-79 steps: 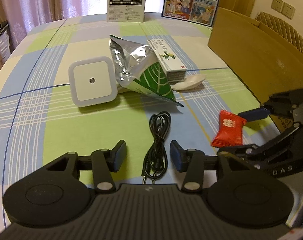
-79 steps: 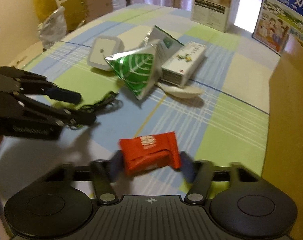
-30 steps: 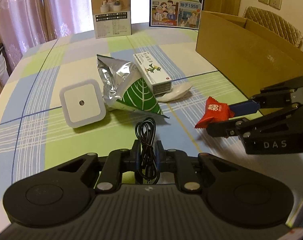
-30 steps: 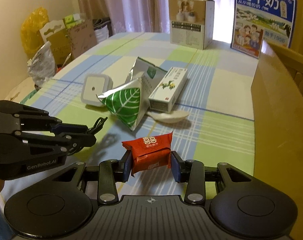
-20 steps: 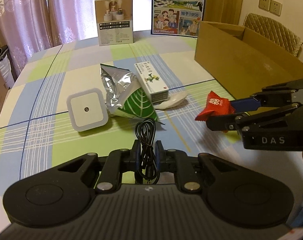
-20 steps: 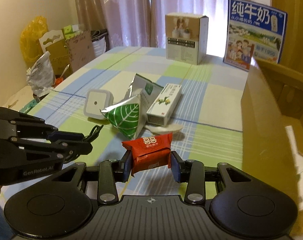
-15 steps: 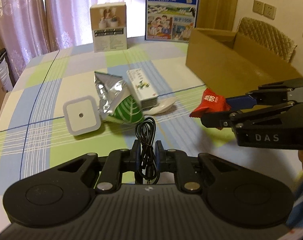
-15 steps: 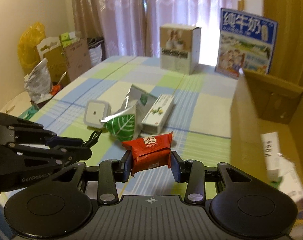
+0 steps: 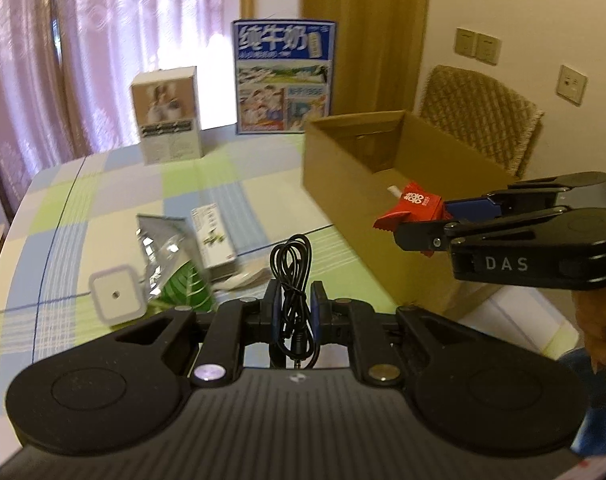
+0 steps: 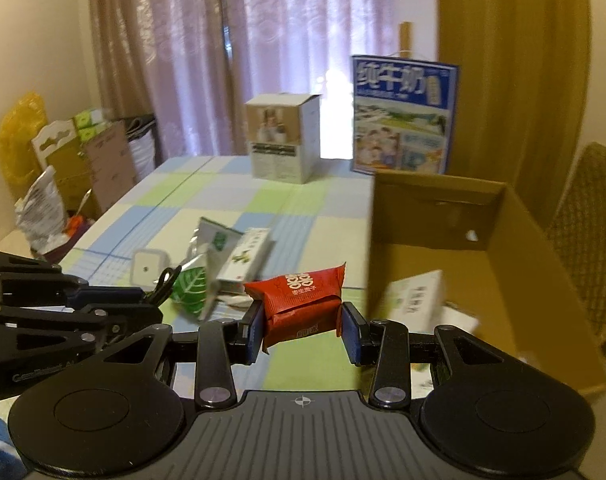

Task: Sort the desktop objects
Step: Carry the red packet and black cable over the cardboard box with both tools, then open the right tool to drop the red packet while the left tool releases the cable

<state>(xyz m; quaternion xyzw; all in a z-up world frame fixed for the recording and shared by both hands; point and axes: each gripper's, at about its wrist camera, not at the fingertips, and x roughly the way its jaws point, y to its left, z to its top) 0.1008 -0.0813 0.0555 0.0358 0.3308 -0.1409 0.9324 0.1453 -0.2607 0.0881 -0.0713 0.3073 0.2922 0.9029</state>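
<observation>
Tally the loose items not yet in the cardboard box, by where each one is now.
Held in a gripper: 2, black cable and red packet
Lying on the table: 4, white square device, foil bag, white carton, white spoon
Total: 6

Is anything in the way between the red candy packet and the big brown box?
Nothing visible blocks it. The right gripper is shut on the red foil candy packet, held in the air beside the open brown cardboard box. Only the box's near side wall lies ahead, and the packet looks level with its rim.

Right hand-held gripper [image 10: 301, 330] clamps red snack packet [image 10: 301, 304] beside cardboard box [image 10: 523, 256].
</observation>
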